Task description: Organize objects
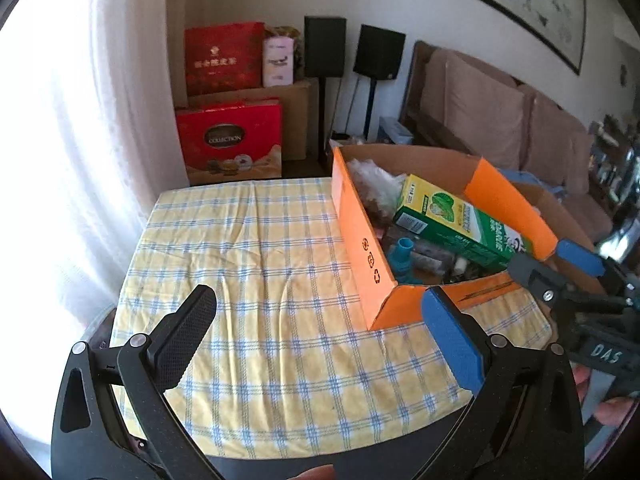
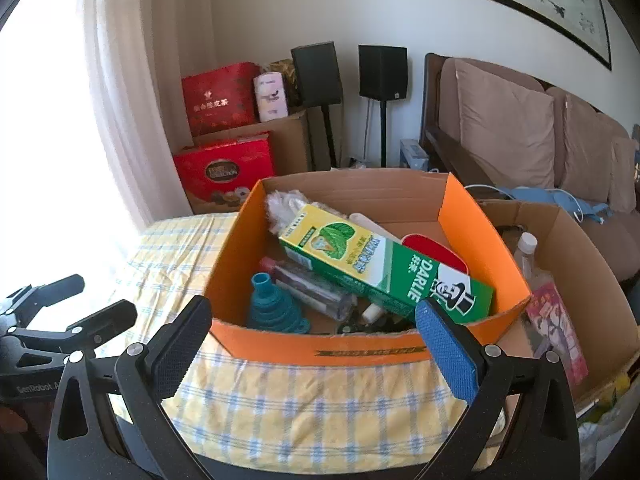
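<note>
Left hand-held gripper (image 1: 318, 326): wide open, empty, over the yellow-checked cloth on the desk (image 1: 248, 264).

Right hand-held gripper (image 2: 314, 344): wide open, empty, facing the orange cardboard box (image 2: 320, 350).

In the box, teal collapsible silicone funnel (image 2: 272, 306) at 9 o'clock: soft.

Green-and-yellow Darlie toothpaste carton (image 2: 384, 268) tilts on top: light, stiff, probably crushable; grip across its narrow sides.

Left of the orange box (image 1: 372, 258) the checked cloth (image 1: 256, 264) on the counter lies bare across mid-frame, while the box's open top is crowded by a slanting green carton (image 2: 384, 266) over a teal funnel (image 2: 272, 304).
</note>
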{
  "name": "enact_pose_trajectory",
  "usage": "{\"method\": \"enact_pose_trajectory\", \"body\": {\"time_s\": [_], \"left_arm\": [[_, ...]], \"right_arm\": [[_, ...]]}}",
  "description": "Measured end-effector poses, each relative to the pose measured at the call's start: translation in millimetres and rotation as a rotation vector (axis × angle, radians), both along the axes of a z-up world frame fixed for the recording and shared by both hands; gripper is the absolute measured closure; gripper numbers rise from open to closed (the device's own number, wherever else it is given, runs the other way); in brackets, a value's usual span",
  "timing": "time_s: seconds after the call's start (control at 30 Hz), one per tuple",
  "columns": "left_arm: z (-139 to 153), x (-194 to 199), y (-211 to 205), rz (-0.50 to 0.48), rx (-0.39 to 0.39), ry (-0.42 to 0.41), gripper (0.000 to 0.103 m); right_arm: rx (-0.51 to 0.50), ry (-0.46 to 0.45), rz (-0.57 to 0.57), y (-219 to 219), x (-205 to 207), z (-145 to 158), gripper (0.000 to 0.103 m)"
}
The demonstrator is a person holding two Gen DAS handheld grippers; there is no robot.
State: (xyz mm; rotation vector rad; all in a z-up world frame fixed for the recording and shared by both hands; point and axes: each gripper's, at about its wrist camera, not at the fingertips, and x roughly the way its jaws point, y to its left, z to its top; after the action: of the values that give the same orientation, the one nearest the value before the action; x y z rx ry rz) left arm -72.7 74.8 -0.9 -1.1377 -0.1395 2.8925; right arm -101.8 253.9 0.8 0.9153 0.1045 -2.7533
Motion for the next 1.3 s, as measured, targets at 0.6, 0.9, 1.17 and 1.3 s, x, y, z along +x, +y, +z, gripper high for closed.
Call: {"method": "enact_pose_trajectory", "body": {"time_s": [0.6,0.9,1.17,1.3], "left_arm": [[7,63,-39,0.125,-0.02,-0.001,0.001],[8,87,-42,0.15,-0.043,0.002,0.001],[10,98,-48,0.181,-0.05,0.009,0.001],[10,99,-49,0.187,-0.052,0.01,0.001]], "right_arm": [[0.006,0.031,-0.011,-18,64,14,0.0],[0.013,0.05,-0.017,-24,84,18,0.0],[0.026,0.017,-0.027,-24,84,8,0.0],[0.023,0.008,-0.027,-25,84,4,0.0]]}}
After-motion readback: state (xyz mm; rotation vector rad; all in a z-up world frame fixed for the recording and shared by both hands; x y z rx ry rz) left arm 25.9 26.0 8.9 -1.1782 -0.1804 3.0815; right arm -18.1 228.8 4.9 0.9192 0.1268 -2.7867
